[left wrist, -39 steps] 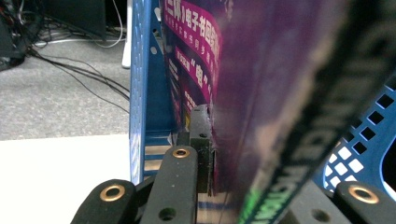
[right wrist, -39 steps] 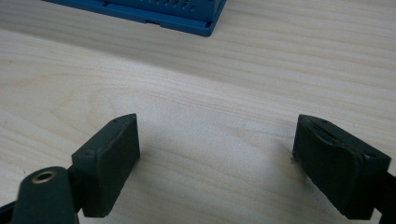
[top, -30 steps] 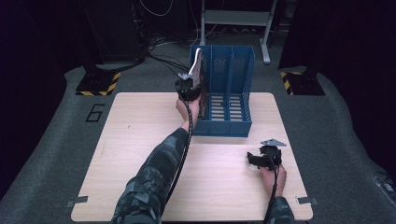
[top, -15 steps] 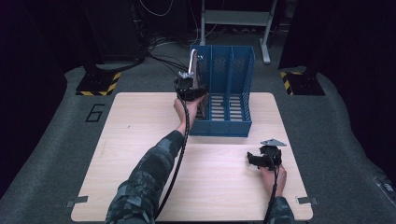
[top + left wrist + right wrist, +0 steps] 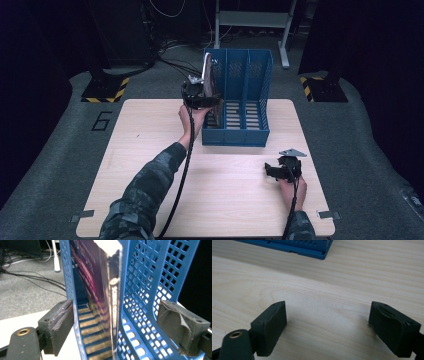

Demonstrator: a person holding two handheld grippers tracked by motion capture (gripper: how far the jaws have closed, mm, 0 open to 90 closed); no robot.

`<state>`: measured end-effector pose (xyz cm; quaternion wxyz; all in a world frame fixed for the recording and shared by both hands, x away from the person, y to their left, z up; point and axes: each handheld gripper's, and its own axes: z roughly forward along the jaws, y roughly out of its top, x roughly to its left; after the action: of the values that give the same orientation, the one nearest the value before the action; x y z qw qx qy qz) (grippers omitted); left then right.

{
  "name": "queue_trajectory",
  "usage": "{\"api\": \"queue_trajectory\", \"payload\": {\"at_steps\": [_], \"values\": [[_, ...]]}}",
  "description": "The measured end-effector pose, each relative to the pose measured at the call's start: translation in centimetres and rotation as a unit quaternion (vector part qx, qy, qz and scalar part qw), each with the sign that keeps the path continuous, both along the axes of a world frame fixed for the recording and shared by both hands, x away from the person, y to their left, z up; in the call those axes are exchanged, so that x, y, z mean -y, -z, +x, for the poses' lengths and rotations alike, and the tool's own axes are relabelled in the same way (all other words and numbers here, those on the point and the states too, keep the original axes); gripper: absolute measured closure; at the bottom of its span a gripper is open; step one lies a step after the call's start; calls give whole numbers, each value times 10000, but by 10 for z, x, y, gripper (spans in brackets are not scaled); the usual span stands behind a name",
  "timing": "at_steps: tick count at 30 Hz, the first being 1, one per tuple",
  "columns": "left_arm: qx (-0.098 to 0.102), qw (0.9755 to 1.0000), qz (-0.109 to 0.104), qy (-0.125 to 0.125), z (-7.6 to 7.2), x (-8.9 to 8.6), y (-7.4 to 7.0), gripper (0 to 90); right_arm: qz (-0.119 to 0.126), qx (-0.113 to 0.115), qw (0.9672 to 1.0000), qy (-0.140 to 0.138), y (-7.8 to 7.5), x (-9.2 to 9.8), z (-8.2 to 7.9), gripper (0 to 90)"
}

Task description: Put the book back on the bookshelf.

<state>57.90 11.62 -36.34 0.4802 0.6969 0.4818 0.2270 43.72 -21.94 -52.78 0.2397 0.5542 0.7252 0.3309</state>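
A blue rack (image 5: pixel 243 100) stands at the far middle of the bench (image 5: pixel 150 150), toward 12 o'clock. It has three slots. A book (image 5: pixel 207 82) stands in the slot at the 9 o'clock end and leans a little. Its top sticks out over the rack's wall.

The left tongs (image 5: pixel 202 92) are just beside the book, on its 9 o'clock side. Their jaws have just been opening and now stand spread wide. In the left gripper view the left tongs (image 5: pixel 115 322) have the book (image 5: pixel 100 290) and a blue wall of the rack (image 5: pixel 142 302) between the two pads (image 5: pixel 60 325), but the pads do not touch them. The book's cover is shiny and dark, with purple marks too blurry to read. Its top and bottom are cut off there.

The right tongs (image 5: pixel 282 170) lie low at about 4 o'clock on the bench, well apart from the rack. In the right gripper view the right tongs (image 5: pixel 327 322) are spread wide over bare wood, and a corner of the rack (image 5: pixel 312 250) is at the top edge.

The person's sleeves (image 5: pixel 150 185) are cut off at the bottom edge of the high view. The room around the bench is very dark.
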Motion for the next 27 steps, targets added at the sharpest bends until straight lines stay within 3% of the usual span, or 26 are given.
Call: {"api": "queue_trajectory", "payload": {"at_steps": [11,16,21,22,27], "values": [[55,9983,155,550,-37,-17,-4,91,1,-1,10000,0,0,0,0,145],[80,9975,161,689,-57,-28,0,79,0,-1,10000,1,0,0,0,145],[116,9961,312,819,-78,-42,7,66,0,0,10000,0,0,0,0,146],[108,9950,444,883,-87,-49,10,63,-2,0,10000,3,0,0,0,146],[112,9943,509,925,-105,-63,19,54,-4,1,10000,1,0,0,0,146]]}}
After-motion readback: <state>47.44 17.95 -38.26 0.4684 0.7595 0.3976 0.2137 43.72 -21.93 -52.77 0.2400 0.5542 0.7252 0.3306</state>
